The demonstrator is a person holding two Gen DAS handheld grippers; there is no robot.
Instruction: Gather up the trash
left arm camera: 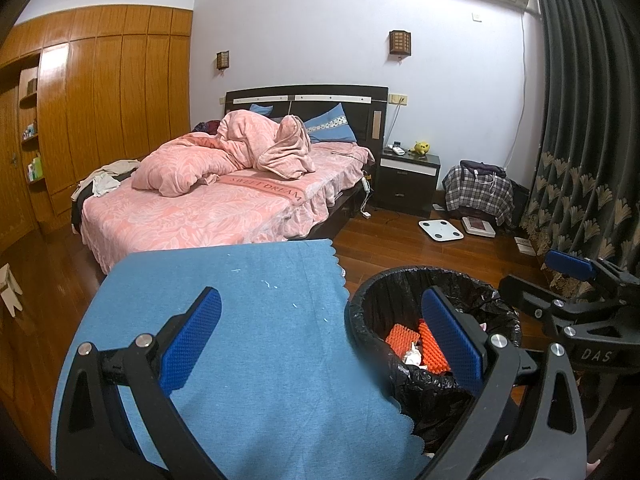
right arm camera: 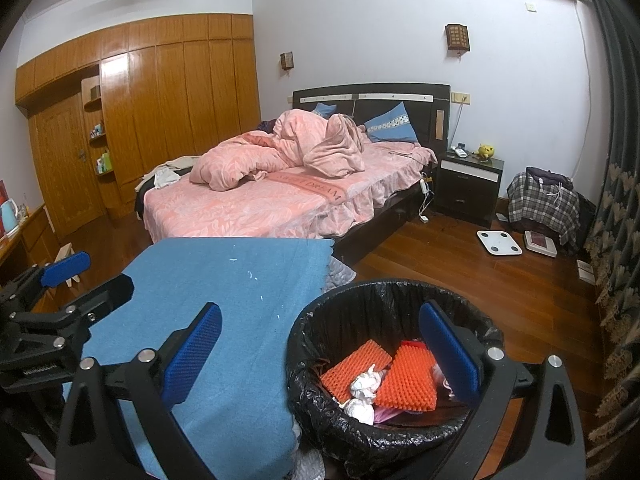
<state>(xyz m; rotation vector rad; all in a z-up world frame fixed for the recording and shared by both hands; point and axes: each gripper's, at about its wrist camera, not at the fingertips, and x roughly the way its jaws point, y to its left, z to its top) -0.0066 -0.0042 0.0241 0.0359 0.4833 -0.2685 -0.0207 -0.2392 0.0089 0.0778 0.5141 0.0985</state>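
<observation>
A trash bin with a black liner (right arm camera: 320, 320) stands on the floor right of a table covered by a blue cloth (right arm camera: 224, 280). Inside lie orange foam pieces (right arm camera: 404, 380) and crumpled white paper (right arm camera: 364, 388). The bin (left arm camera: 364, 304) and orange foam (left arm camera: 400, 336) also show in the left wrist view, right of the blue cloth (left arm camera: 240, 300). My left gripper (left arm camera: 320, 344) is open and empty, straddling the cloth's edge and the bin's rim. My right gripper (right arm camera: 320, 352) is open and empty above the bin's near rim. Small white scraps (left arm camera: 266, 286) lie on the cloth.
A bed with pink bedding (right arm camera: 260, 196) stands behind the table. A dark nightstand (right arm camera: 468, 184), a white scale (right arm camera: 500, 242) and a plaid-covered pile (right arm camera: 544, 204) sit on the wood floor at right. Dark curtains (left arm camera: 584, 120) hang far right. A wooden wardrobe (right arm camera: 160, 112) lines the left wall.
</observation>
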